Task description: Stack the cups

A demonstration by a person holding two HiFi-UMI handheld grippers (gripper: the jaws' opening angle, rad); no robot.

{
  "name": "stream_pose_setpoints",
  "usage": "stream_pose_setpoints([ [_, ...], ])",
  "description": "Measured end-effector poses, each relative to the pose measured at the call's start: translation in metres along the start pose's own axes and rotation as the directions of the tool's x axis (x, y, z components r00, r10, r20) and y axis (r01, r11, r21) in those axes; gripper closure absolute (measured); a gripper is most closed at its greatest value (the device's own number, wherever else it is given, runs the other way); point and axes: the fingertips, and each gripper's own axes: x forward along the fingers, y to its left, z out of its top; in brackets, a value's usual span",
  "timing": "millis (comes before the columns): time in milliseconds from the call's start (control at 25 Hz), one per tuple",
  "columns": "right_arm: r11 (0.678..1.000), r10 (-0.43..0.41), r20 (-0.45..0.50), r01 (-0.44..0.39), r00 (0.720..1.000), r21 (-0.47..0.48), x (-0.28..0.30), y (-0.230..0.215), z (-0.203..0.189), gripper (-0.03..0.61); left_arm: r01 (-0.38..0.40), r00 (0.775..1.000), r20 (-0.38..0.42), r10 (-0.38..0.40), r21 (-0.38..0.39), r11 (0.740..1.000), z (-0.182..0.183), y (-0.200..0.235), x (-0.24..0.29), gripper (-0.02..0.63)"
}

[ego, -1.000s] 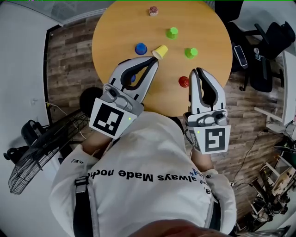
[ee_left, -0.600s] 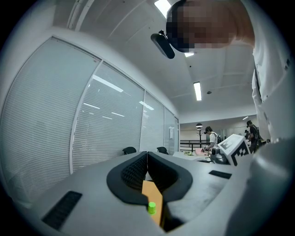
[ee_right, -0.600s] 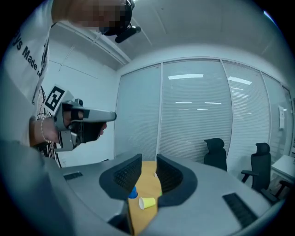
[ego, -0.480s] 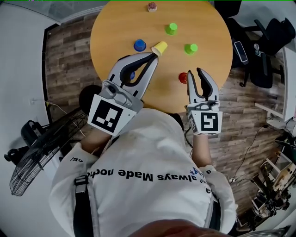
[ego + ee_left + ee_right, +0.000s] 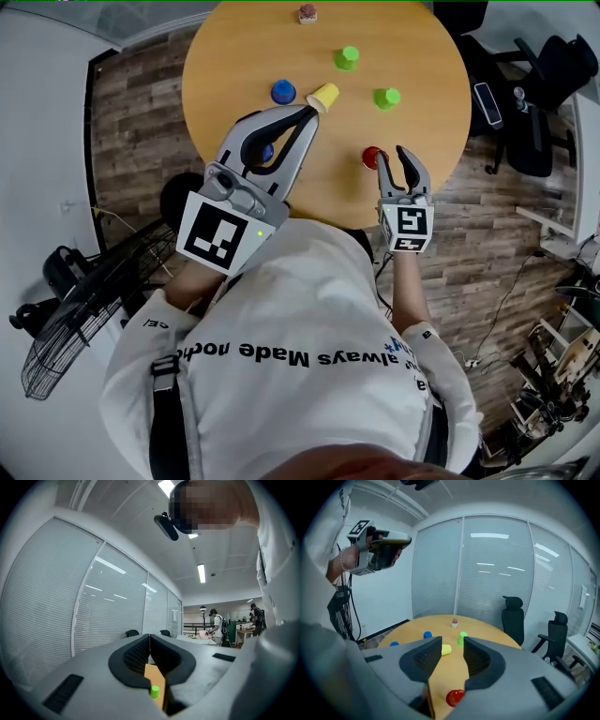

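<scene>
red cup (image 5: 371, 157) near right tool (image 5: 394, 154), jaws just opening, empty, left tool (image 5: 309, 112) closed, empty

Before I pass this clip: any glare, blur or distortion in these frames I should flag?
Head view: evenly lit and sharp, with fisheye warping the room around the table. Left gripper view: heavy black vignette, and one ceiling light blown out bright. Right gripper view: light strips reflected on the glass partition, its frames bowed, while the red cup stays clear.
</scene>
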Motion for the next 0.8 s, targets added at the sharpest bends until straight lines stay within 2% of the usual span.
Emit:
stream_pose_setpoints([
  [400, 1.0, -0.007, -0.158, 0.011, 0.987, 0.021, 0.023, -0.006, -0.078, 0.396, -0.024, 1.0, -0.004, 0.024, -0.004, 1.0, -0.004, 0.009, -0.008, 0.59],
  [800, 1.0, 0.003, -0.284, 0.005, 0.959, 0.028, 0.044, -0.014, -0.139, 0.357, -0.035, 0.999, -0.006, 0.035, -0.001, 0.999, -0.002, 0.013, -0.01, 0.589],
])
